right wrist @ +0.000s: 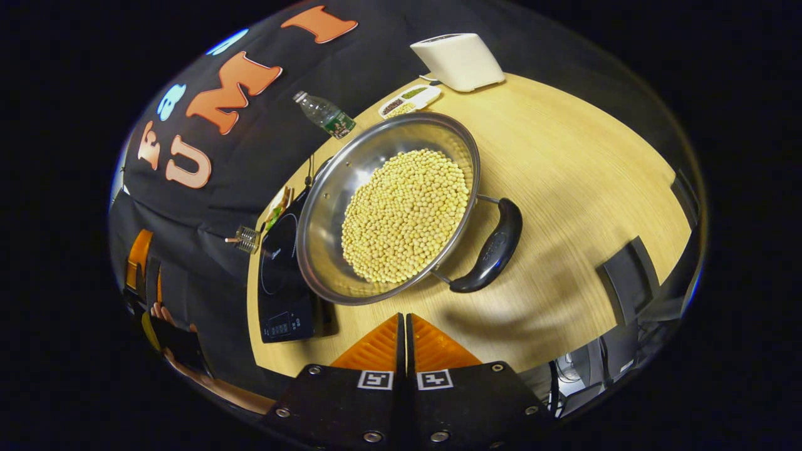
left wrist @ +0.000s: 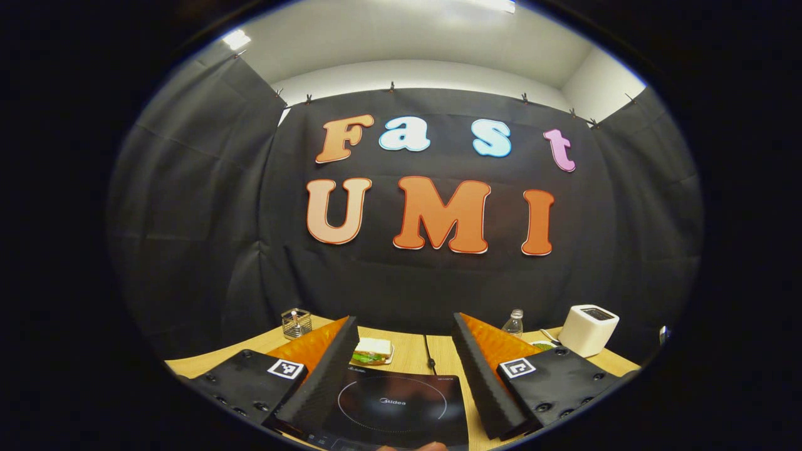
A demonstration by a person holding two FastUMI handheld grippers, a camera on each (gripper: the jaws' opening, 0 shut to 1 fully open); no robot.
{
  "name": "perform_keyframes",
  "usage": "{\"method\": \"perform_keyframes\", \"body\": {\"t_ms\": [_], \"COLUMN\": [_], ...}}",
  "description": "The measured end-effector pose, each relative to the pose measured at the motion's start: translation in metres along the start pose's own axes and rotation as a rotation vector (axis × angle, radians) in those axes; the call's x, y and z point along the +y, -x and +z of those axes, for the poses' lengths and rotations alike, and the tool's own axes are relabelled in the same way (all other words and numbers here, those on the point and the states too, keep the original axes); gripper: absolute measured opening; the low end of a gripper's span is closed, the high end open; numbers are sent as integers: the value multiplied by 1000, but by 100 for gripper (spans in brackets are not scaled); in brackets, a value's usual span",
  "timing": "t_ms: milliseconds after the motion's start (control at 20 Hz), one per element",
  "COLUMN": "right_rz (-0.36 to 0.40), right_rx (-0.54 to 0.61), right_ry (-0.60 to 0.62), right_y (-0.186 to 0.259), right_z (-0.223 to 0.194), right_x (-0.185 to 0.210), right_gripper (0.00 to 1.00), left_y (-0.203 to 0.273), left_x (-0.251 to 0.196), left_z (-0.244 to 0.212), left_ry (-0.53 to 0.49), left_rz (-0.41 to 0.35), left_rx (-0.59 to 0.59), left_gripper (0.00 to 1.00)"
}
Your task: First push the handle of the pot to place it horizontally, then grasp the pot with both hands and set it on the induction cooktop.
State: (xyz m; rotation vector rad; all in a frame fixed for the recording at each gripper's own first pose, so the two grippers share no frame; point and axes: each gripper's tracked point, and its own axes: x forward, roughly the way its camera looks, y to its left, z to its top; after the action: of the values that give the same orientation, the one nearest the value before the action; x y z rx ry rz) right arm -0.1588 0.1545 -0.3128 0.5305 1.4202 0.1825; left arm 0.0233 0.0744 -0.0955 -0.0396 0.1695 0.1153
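Observation:
A steel pot (right wrist: pixel 326 207) holding yellow beans (right wrist: pixel 404 216) stands on the wooden table (right wrist: pixel 564 188), its curved black handle (right wrist: pixel 492 247) pointing to the right in the right gripper view. The black induction cooktop (right wrist: pixel 282 275) lies just beyond the pot on its left side. My right gripper (right wrist: pixel 403 316) is shut with nothing between its fingers, tips just short of the pot's near rim, left of the handle's lower end. My left gripper (left wrist: pixel 404 319) hovers open above the cooktop (left wrist: pixel 395 407), which lies between its fingers. It is also seen at the far left (right wrist: pixel 141 263).
Behind the cooktop lies a sandwich (left wrist: pixel 373 351), with a wire holder (left wrist: pixel 296 322) to its left and a cable (left wrist: pixel 429 354) to its right. A water bottle (right wrist: pixel 326 116), a compartment tray (right wrist: pixel 410 100) and a white toaster (right wrist: pixel 457 59) stand at the table's far side.

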Motion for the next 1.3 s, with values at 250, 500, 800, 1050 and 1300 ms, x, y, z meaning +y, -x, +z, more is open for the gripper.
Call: {"method": "perform_keyframes", "body": {"t_ms": [250,500,800,1050,1300], "right_rz": [-88,-111,-179,-205,-238], "right_rx": [39,9,-49,-70,-92], "right_ry": [-35,-89,-70,-31,-16], "right_y": [-16,-16,-19,-23,-21], "right_z": [10,36,78,102,122], "right_x": [-27,-41,-60,-70,-81], "right_gripper": [0,0,0,0,0], "left_y": [-14,-22,-26,-34,-43], "left_x": [-5,-9,-12,-21,-38], "left_z": [-19,-27,-28,-33,-58], "left_ry": [-6,-15,-37,-52,-73], "left_rz": [-4,-7,-12,-32,-91], "left_rx": [52,83,88,110,195], "left_gripper": [98,98,98,98,99]}}
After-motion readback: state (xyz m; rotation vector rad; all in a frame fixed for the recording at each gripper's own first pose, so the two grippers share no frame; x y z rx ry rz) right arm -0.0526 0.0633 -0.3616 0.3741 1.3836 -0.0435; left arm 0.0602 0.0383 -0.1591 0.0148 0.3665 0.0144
